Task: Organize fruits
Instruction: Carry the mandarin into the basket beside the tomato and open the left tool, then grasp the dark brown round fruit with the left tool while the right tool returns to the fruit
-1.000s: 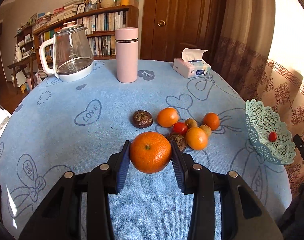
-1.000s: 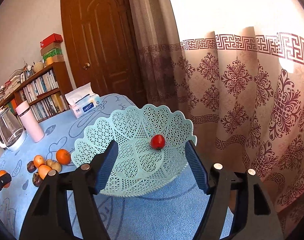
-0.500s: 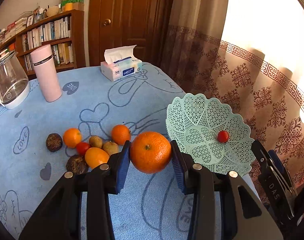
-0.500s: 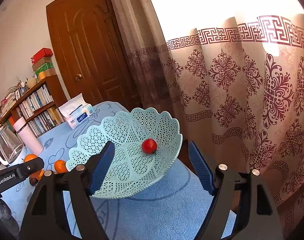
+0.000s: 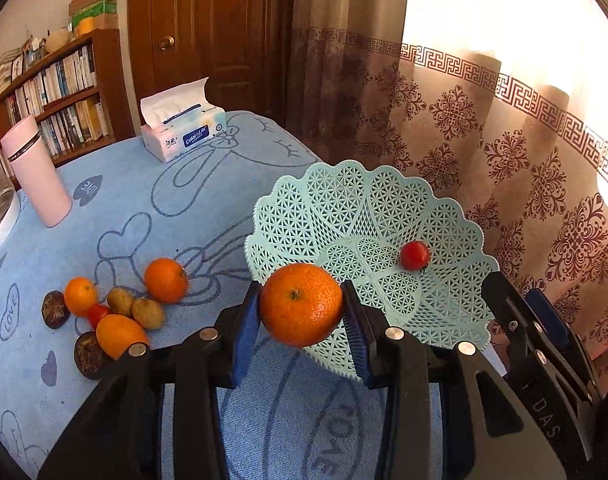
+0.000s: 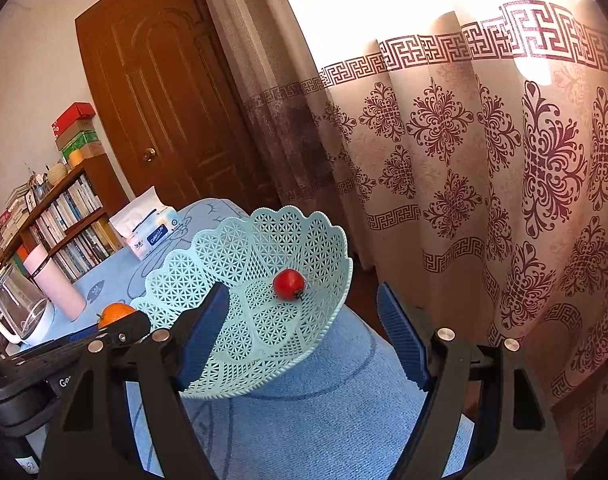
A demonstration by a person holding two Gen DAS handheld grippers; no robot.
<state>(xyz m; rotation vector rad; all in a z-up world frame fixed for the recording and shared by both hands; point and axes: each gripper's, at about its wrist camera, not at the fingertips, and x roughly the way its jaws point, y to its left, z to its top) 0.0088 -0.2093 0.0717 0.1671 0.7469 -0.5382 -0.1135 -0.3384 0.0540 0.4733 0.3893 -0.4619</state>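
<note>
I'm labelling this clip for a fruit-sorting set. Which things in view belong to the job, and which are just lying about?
Part of the job:
- orange clamped in the left gripper
- mint lattice basket
- cherry tomato in the basket
- loose fruit pile on the cloth
- right gripper, open at the basket

Just lying about:
- tissue box
- pink flask
- glass kettle
- bookshelf

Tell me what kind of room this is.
Most likely a living or dining room in a home: a bookshelf crammed with books, a wooden door, patterned curtains over a bright window, and a table under a blue cloth holding fruit and a tissue box.
</note>
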